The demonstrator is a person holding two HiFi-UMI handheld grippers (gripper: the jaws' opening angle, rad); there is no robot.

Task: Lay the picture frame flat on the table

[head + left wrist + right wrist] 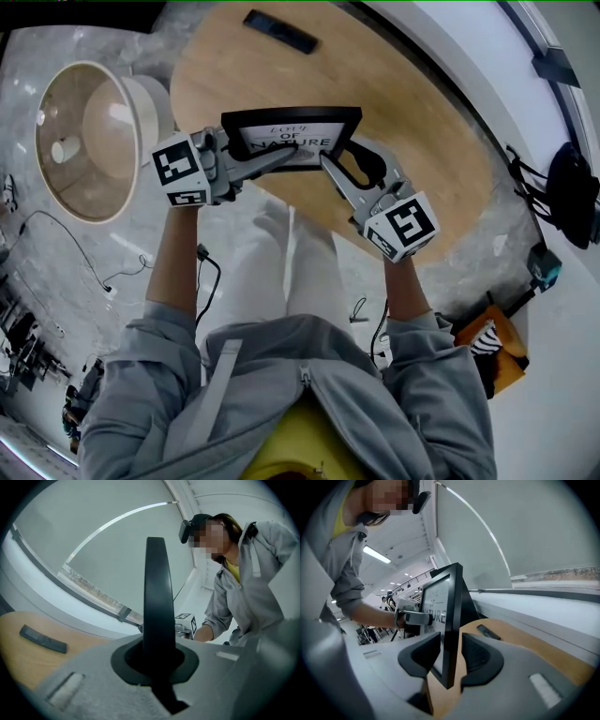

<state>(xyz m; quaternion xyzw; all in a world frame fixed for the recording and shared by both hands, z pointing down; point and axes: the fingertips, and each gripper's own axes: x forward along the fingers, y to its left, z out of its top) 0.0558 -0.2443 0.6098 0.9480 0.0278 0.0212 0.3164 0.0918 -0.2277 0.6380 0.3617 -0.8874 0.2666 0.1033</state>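
Observation:
A black picture frame (291,139) with a white print lettered "NATURE" is over the near part of the round wooden table (412,122). My left gripper (286,156) is shut on its lower left edge; in the left gripper view the thin black edge (158,588) rises from between the closed jaws (158,663). My right gripper (328,161) is at the lower right corner. In the right gripper view the frame (445,616) stands tilted between the jaws (450,660), with a gap to each pad. Whether its lower corner touches the tabletop I cannot tell.
A flat black remote (279,31) lies at the table's far side. A round pale basket-like shade (89,141) stands left of the table. A white window ledge (487,84) curves behind it. A black bag (574,192) and an orange box (492,347) are on the right.

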